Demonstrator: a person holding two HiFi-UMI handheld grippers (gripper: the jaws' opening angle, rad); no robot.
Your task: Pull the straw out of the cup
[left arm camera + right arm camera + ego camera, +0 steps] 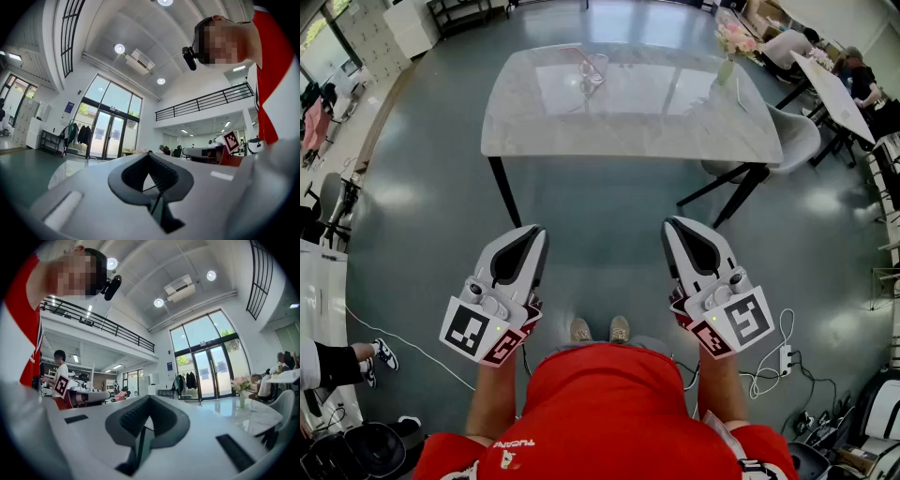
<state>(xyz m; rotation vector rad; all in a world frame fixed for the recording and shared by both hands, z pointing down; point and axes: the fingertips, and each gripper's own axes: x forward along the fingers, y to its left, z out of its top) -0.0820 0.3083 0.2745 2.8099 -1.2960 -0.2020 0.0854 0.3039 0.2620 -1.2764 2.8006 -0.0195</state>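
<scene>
Marble table (675, 131), upper centre, bears faint clear cup (592, 67); we can't make out straw. Left gripper (532, 236), right gripper (677, 228) low in frame, jaws pressed together, empty, well apart from cup.

A marble-topped bench (656, 122) stands on a grey floor (600, 216). A vase of pink flowers (731, 52) sits at its right corner, with a white chair (797, 139) alongside.

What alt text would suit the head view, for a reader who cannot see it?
Seen from above, a red-shirted person holds the left gripper and right gripper out in front, both shut and empty, standing back from a pale marble table. On the table stand a clear cup and a vase of flowers.
</scene>
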